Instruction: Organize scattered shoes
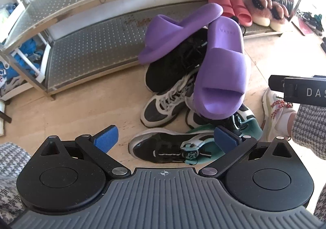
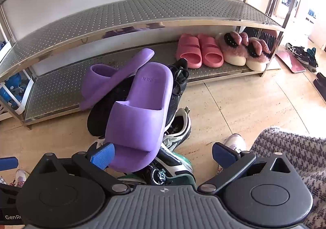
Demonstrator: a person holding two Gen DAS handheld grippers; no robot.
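Big pile of shoes [image 1: 195, 94] in the middle of the floor, blocking the straight way to the metal rack [image 1: 97, 49]. Open floor [image 1: 85, 106] left of the pile, all the way to the rack. Left part of the low shelf [image 2: 61, 90] bare, room to reach in. Far right of that shelf filled by pink slippers [image 2: 198, 50] and fluffy slippers [image 2: 242, 51]. More open floor [image 2: 244, 102] right of the pile.

On the floor [image 1: 81, 110] before the rack [image 1: 101, 45], 2 slides [image 1: 220, 78] lie atop a heap of sneakers [image 1: 169, 104]. On the rack's bottom shelf (far right) sit 2 slipper pairs [image 2: 222, 51], side by side.
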